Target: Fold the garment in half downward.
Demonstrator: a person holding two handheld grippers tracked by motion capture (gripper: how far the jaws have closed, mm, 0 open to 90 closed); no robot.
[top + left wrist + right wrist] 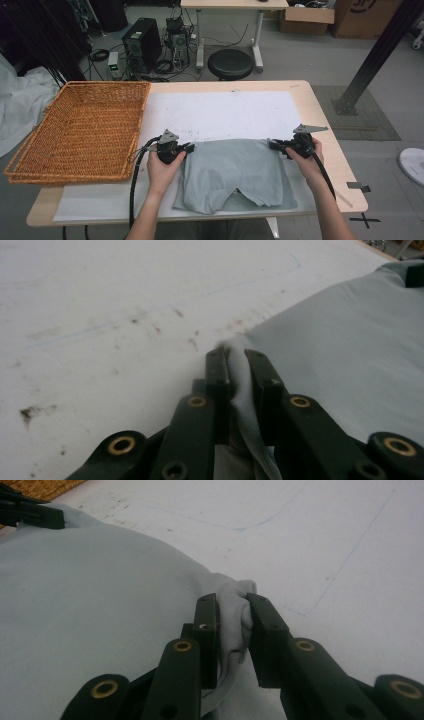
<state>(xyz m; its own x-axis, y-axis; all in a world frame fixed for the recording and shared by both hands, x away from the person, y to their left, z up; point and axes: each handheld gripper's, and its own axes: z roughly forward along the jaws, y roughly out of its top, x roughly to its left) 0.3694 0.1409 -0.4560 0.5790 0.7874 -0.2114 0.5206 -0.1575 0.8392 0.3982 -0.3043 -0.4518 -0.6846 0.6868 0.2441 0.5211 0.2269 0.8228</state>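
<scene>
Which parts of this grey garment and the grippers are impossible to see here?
- High view: shirt underside lies against the table mat.
- Left gripper view: pinched fabric hidden between the jaws.
- Right gripper view: shirt cut off by the left edge.

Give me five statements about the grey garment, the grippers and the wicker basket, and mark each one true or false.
1. The left gripper pinches a corner of the light grey cloth garment. True.
2. The right gripper hangs open above the garment. False: it is shut on a bunched corner of it.
3. The garment lies inside the brown woven wicker basket. False: it lies on the white mat, beside the basket.
4. The basket sits at the table's left side. True.
5. The two grippers hold opposite far corners of the garment. True.
</scene>
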